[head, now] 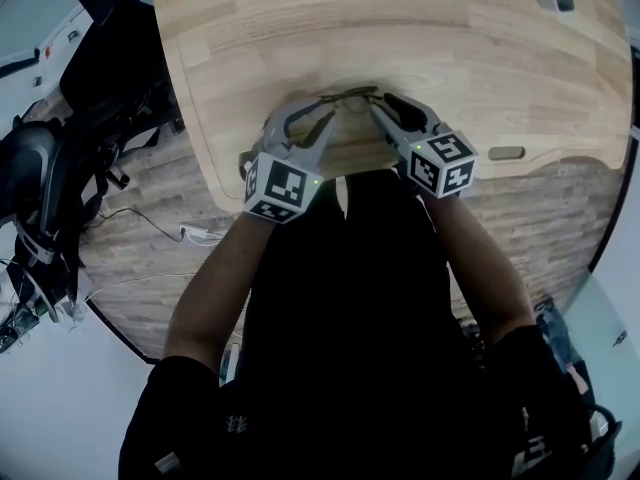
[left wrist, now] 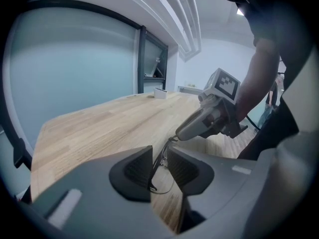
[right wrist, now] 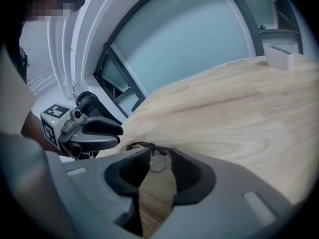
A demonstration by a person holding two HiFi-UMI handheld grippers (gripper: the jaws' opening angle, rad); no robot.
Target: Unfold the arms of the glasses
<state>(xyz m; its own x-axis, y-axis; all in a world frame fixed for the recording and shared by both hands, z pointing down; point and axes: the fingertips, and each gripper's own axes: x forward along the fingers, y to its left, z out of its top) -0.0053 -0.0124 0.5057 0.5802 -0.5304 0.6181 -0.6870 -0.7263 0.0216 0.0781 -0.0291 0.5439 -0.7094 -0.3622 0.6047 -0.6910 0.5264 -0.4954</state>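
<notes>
Nearest in the head view are the person's two bare forearms (head: 215, 278), reaching out from dark sleeves over a wood-patterned floor (head: 150, 268). Each hand carries a gripper with a marker cube (head: 280, 188) on its back. Both grippers point away and downward and meet at the near edge of the pale wooden table (head: 400, 28).

The left gripper (head: 312, 116) is on the left. In its own view (left wrist: 159, 153) the fingers leave only a narrow gap and pinch the glasses (left wrist: 162, 158). The thin dark frame runs up through that gap against the left pad. A lens rim curves across to the other pad.

The right gripper (head: 382, 103) comes in from the right, with its tip at the far end of the frame as the left gripper view shows it (left wrist: 180, 132). In its own view (right wrist: 157, 153) the fingers are spread. One lens sits in the opening between the pads, and the pads do not press on it. The dark frame (right wrist: 141, 144) crosses just past the tips towards the left gripper (right wrist: 118, 135), which is close beside it.

From above, the glasses (head: 350, 95) lie between the two sets of fingertips, just inside the table's near edge. I cannot tell whether they rest on the wood or hang just above it.

Beyond them the table (left wrist: 99, 123) stretches away bare. A small white box (left wrist: 160, 92) stands near its far edge, also seen from the right gripper (right wrist: 279, 56). Behind it is a frosted glass wall (left wrist: 75, 68).
</notes>
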